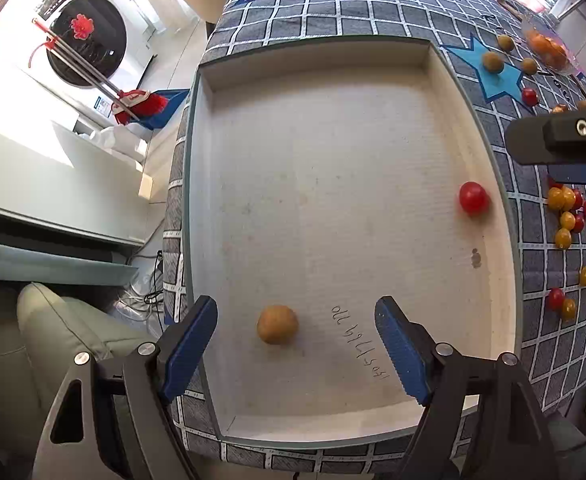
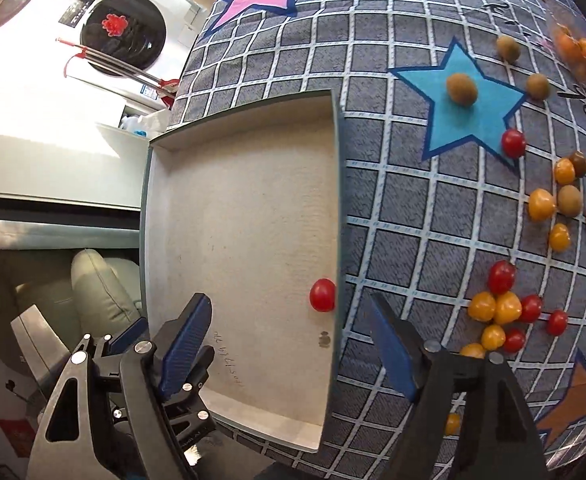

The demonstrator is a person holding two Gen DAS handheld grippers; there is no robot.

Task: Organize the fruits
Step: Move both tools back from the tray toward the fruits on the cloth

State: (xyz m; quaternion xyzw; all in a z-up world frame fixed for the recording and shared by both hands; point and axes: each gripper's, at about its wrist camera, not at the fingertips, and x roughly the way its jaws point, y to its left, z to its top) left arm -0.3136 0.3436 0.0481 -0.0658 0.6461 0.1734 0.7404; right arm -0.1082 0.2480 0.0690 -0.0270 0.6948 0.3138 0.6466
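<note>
A shallow white tray point(image 1: 445, 80) lies on the checked tablecloth; it also shows in the right wrist view point(image 2: 335, 184). In it lie a brown round fruit point(image 1: 277, 324) and a red cherry tomato point(image 1: 473, 197), the tomato against the right wall point(image 2: 322, 295). My left gripper point(image 1: 296, 354) is open and empty just above the brown fruit, which sits between its fingers. My right gripper point(image 2: 289, 350) is open and empty over the tray's right edge. Several red and yellow tomatoes point(image 2: 505, 308) and brown fruits point(image 2: 461, 89) lie loose on the cloth right of the tray.
A clear bag of orange fruits point(image 2: 581, 54) sits at the far right. The table edge runs along the tray's left side; beyond it are a washing machine point(image 1: 89, 40), a mop and a grey cushion point(image 1: 49, 320). The right gripper's body point(image 1: 565, 136) shows in the left wrist view.
</note>
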